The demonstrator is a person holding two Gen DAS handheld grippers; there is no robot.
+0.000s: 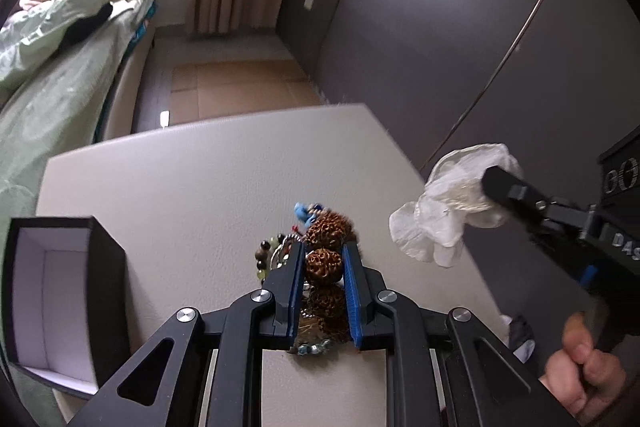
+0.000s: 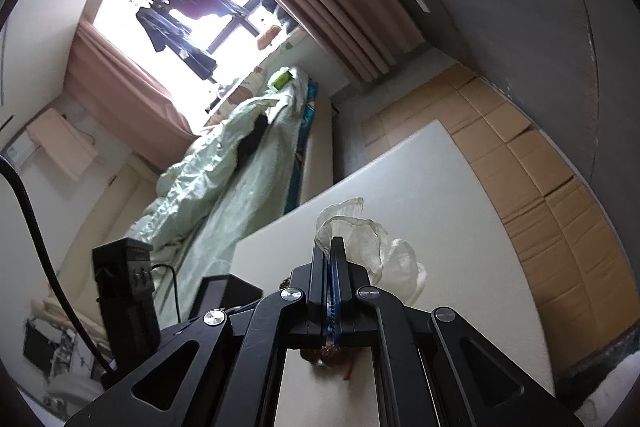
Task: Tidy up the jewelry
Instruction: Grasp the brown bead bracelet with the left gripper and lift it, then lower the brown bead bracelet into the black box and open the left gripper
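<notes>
Beads gripped, wrapping lifted clear.
Left gripper (image 1: 323, 263), lower centre, clamps walnut-bead bracelet (image 1: 324, 265); right gripper (image 2: 333, 247) pinches white pouch (image 2: 372, 243), probably for bagging.

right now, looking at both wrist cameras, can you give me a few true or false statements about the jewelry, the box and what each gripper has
1. The left gripper has its jaws closed on a brown carved bead of the big-bead bracelet. True.
2. The right gripper holds a string of green beads. False: its jaws are shut on a white sheer pouch.
3. The black box by the left gripper is open, with a pale lining showing. True.
4. The pouch lies flat on the table. False: it hangs from the right gripper above the table.
5. A smaller beaded bracelet sits beside the brown beads on the table. True.
6. The jewelry is already inside the box. False: it is on the table beside it.
</notes>
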